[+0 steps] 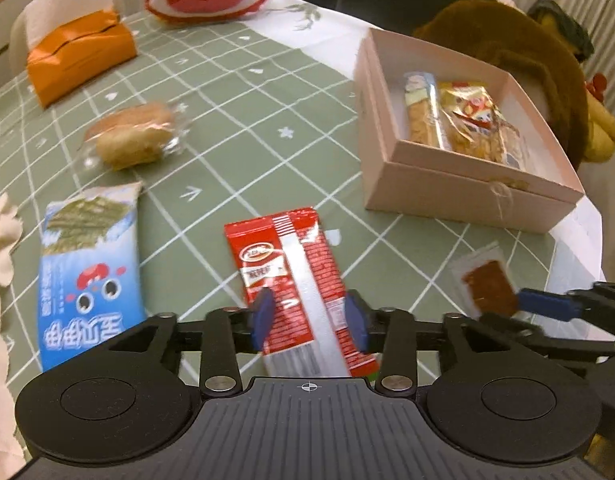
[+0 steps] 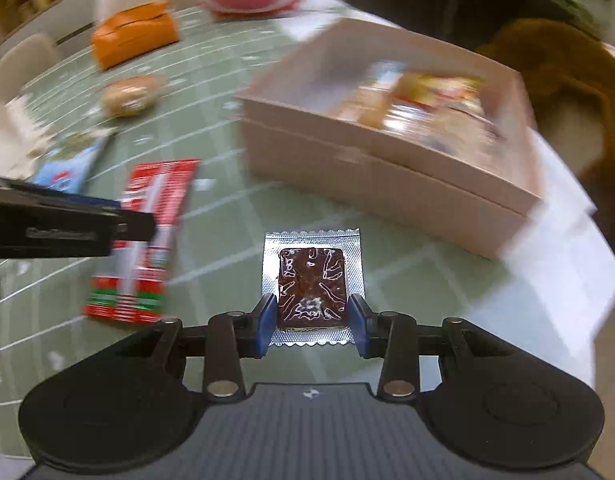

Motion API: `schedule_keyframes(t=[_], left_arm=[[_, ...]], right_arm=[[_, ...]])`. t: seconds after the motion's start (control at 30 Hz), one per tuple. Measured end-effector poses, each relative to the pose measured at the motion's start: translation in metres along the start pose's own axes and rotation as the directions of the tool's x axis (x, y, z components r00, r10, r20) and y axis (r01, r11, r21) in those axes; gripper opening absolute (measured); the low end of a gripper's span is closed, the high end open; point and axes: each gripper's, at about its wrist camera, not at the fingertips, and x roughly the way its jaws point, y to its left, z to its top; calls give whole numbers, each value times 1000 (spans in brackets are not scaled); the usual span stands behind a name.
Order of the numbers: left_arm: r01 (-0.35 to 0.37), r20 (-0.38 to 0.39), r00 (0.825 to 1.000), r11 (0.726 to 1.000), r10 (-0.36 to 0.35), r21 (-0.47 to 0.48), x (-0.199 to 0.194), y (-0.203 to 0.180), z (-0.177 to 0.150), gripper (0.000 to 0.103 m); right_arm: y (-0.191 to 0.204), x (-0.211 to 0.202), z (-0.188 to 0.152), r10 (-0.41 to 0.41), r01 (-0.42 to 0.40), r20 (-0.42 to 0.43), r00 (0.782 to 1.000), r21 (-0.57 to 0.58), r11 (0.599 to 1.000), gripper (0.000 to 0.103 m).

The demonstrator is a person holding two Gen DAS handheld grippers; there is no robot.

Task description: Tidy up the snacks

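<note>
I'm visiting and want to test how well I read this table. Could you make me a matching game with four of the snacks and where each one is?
Things:
1. red packet
2. foil-edged brown snack
3. wrapped bun
4. blue seaweed packet

Places:
A. far out on the green cloth, near the orange tissue pack
B. between the right gripper's blue pads
C. between the left gripper's blue pads
D. lying left of the red packet

Pairs: 1-C, 2-B, 3-A, 4-D
</note>
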Motion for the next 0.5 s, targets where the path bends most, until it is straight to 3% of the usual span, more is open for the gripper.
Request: schedule_keyframes(t=[0.07,0.13,0.2,0.3,0.4,0.5], left_arm=[[-13,-8,1000,1000,14,27,3,-7,1,56],[-28,-12,1000,998,28,57,6,-14,1,64],[-24,-11,1000,996,25,82,8,-19,0,71],[-34,2,999,994,34,101,6,-18,-5,70],[-70,13,997,996,70,47,4,-1,-8,69],[-52,1,999,998,52,-28,6,17,-8,69]], right_arm=[[-10,-2,-6,-12,12,0,1000,27,1000,43],[-12,-3,-11,-24,24,-5,1000,37,999,63],[-13,-4,-18,-30,30,3,1000,47,998,73],[-11,-3,-22,-50,49,11,999,75,996,85],[-12,0,-23,-62,61,12,998,95,994,93],[-13,2,-26,-77,74,19,997,118,990,99]])
